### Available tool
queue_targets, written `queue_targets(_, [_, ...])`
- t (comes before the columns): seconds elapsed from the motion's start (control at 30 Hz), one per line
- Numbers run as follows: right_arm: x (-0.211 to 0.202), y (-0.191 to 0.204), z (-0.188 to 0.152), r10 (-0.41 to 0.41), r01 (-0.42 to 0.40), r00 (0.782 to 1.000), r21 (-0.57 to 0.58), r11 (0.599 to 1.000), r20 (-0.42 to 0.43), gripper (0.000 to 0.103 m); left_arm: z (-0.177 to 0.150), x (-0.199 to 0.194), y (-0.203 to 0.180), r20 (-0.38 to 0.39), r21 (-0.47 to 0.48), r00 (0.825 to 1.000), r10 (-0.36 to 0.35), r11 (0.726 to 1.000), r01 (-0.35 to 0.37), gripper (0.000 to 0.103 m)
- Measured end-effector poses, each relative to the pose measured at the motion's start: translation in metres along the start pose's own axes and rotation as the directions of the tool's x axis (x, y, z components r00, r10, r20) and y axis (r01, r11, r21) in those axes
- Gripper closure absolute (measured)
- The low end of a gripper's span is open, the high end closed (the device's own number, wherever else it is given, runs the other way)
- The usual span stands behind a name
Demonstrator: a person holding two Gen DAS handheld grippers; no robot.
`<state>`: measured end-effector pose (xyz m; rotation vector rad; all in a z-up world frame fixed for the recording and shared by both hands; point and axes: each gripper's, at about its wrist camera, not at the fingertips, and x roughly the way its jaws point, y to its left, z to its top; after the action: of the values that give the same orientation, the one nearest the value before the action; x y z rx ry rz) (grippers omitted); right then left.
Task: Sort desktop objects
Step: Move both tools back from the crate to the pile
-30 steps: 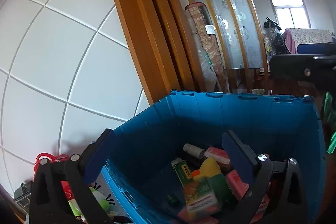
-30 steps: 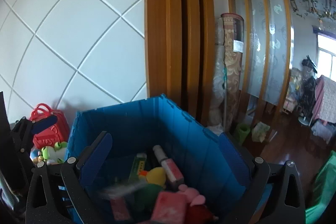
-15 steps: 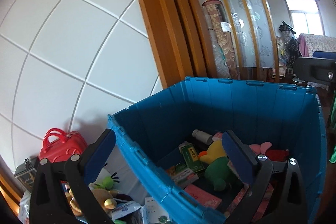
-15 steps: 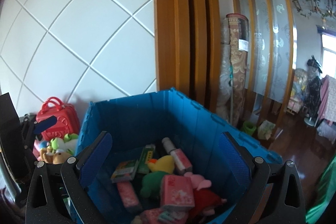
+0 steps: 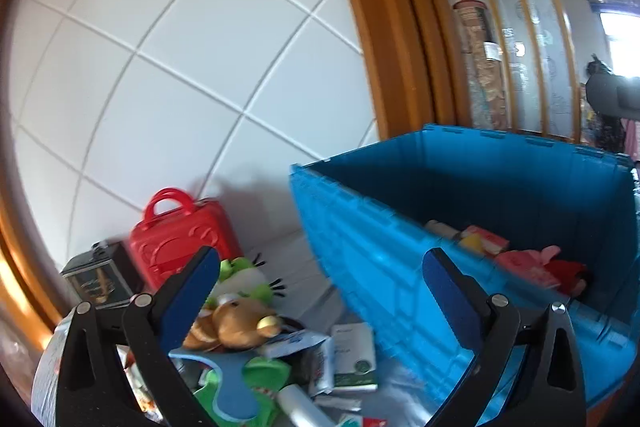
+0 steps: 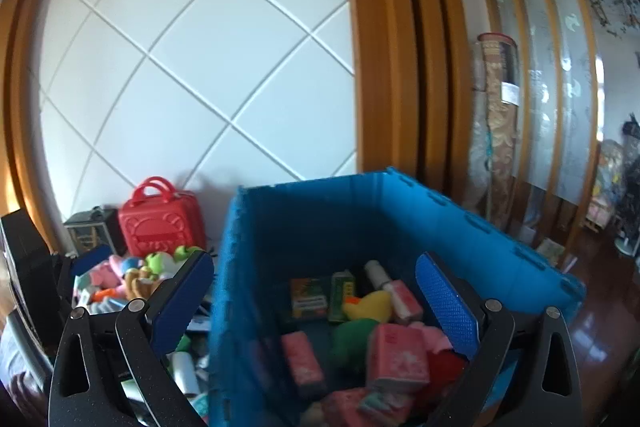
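Observation:
A blue plastic bin (image 5: pixel 372 227) (image 6: pixel 500 239) holds pink boxes (image 6: pixel 396 357), green cartons (image 6: pixel 342 295), a yellow plush (image 6: pixel 370 305) and a white bottle (image 6: pixel 378 273). Left of it lies a pile of loose items: a brown plush (image 5: pixel 236 319), a green plush (image 5: pixel 244 271), a white and green box (image 5: pixel 354 355). My left gripper (image 5: pixel 320 295) is open and empty, above the pile and the bin's left wall. My right gripper (image 6: pixel 314 301) is open and empty, straddling the bin's left wall.
A red toy suitcase (image 5: pixel 180 235) (image 6: pixel 160 219) and a dark box (image 5: pixel 96 275) stand against the white tiled wall (image 5: pixel 180 67) behind the pile. A wooden frame (image 6: pixel 396 47) and a rolled mat (image 6: pixel 500 115) stand behind the bin.
Both grippers have swung left, away from over the bin's inside. The left one now looks at the pile beside the bin. Both stay open and empty.

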<state>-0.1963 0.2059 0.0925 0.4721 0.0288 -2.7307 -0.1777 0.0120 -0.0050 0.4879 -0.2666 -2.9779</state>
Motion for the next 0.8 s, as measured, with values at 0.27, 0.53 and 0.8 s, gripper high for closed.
queue_targets(0.27, [0.009,0.054,-0.011,0.066,-0.066,0.998,-0.019,0.998,-0.020,0.000,-0.051,-0.019,0.079,-0.056,-0.069,0.993,0.102,0.992,-0.106,0.000])
queue_targets(0.53, [0.022,0.138,-0.028,0.163,-0.167,0.984,-0.053,0.985,-0.066,0.000,-0.107,-0.042,0.174,-0.131,-0.057,0.970,0.207,0.975,-0.215,0.000])
queue_targets(0.8, [0.045,0.247,-0.078,0.309,-0.329,0.934,-0.097,0.939,-0.177,0.000,-0.157,-0.059,0.259,-0.184,-0.039,0.950,0.254,0.964,-0.265,0.000])
